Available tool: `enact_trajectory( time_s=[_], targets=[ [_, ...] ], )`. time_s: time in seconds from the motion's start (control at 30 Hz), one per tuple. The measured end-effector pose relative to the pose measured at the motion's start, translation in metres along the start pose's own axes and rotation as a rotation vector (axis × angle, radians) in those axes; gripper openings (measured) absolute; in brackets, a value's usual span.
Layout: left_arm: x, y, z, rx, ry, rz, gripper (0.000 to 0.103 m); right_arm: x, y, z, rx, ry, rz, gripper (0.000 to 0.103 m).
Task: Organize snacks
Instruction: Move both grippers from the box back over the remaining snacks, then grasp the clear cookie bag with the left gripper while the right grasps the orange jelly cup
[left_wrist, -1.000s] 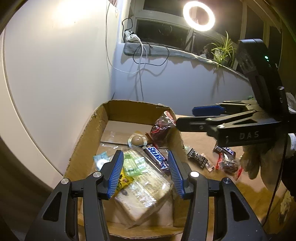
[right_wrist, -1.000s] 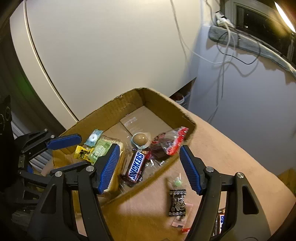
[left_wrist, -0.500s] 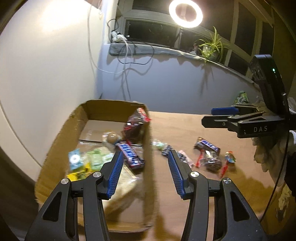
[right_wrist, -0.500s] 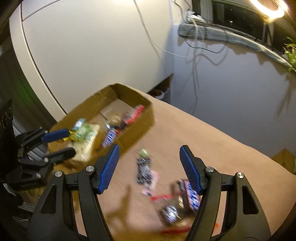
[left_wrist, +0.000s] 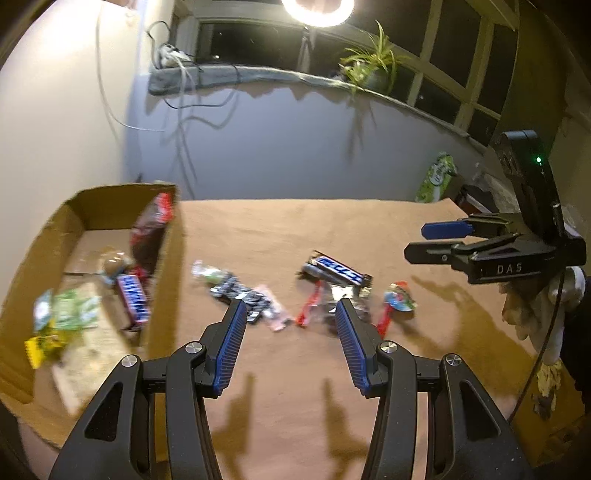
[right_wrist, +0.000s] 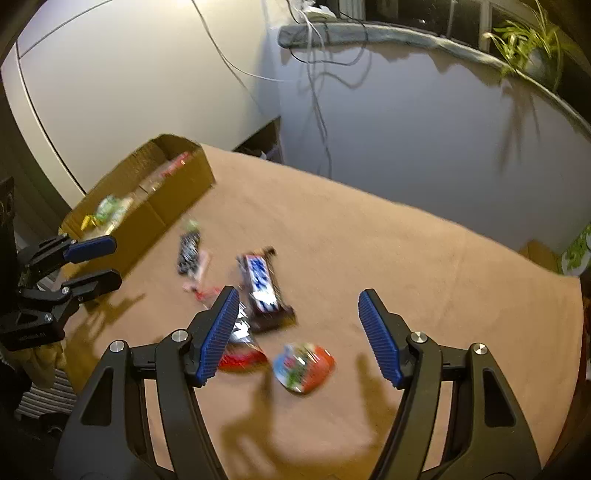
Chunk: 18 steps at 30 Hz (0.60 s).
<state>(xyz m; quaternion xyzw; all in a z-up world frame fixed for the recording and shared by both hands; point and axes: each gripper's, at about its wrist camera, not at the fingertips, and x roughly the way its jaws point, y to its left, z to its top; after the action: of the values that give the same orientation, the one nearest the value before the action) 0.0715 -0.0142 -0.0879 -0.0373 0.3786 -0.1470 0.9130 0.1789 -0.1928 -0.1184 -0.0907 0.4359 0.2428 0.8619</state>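
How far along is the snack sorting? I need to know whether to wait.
Partly done: the brown cardboard box already holds several wrapped snacks. Nothing is in hand; the left claw and right claw are both open and empty. Left on the tan tablecloth: a blue-labelled chocolate bar, a black patterned packet and other sweets.

My left gripper (left_wrist: 290, 306) is matte black with skeletal cut-out arms, silver screw heads at the joints and ribbed blue pads lining its fingers (left_wrist: 229, 347). My right gripper (right_wrist: 295, 295) matches it; from the left camera I read pale "DAS" lettering on its body, a green light glowing on its upright black housing, and a thin dark cable trailing beneath.
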Motion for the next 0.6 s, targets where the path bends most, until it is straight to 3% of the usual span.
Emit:
enact_trajectory(
  time_s=[0.1,0.6],
  targets=[
    [0.010,-0.011,0.000,0.006,0.019,-0.016,0.058,0.002,-0.008,-0.010,0.002,0.016,0.004,0.070],
    [0.042,-0.046,0.000,0.060,0.087,-0.022,0.059,0.023,-0.007,-0.036,-0.097,0.079,0.047,0.070]
  ],
)
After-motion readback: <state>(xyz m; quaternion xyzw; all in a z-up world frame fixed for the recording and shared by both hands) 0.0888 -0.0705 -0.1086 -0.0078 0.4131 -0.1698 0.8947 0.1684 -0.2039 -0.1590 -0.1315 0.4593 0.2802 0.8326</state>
